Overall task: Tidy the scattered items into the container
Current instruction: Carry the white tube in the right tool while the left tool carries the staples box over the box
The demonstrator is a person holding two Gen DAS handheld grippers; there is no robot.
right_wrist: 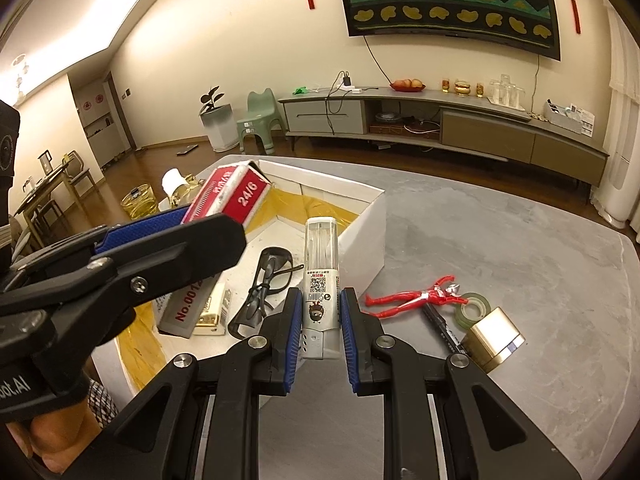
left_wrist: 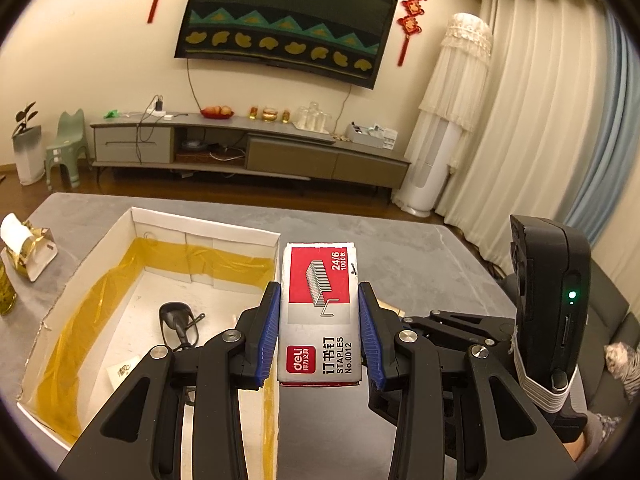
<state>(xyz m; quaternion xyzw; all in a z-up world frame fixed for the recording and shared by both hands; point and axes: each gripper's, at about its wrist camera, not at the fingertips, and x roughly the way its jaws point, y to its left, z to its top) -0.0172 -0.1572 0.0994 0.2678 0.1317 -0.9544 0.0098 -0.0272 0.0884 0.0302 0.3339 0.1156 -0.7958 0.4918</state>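
Observation:
My left gripper (left_wrist: 319, 286) is shut on a red and grey box of staples (left_wrist: 320, 312), its blue pads pressing both long sides. It holds the box above the near right corner of the white cardboard container (left_wrist: 208, 228), which is lined with yellow tape. Black glasses (left_wrist: 178, 322) and a small card (left_wrist: 122, 372) lie inside. My right gripper (right_wrist: 321, 294) is shut on a white and clear tube-shaped dispenser (right_wrist: 320, 256) with a QR label, just over the container's near wall (right_wrist: 360, 240). A red toy figure (right_wrist: 416, 296), black marker (right_wrist: 444, 328), tape roll (right_wrist: 474, 308) and gold box (right_wrist: 494, 338) lie on the grey table to the right.
A tissue holder (left_wrist: 24, 248) and a yellow glass (right_wrist: 138, 200) stand left of the container. The black housing (left_wrist: 548, 300) of the right-hand device sits close at the left gripper's right. A small gold and white pack (right_wrist: 210, 312) lies in the container beside the glasses.

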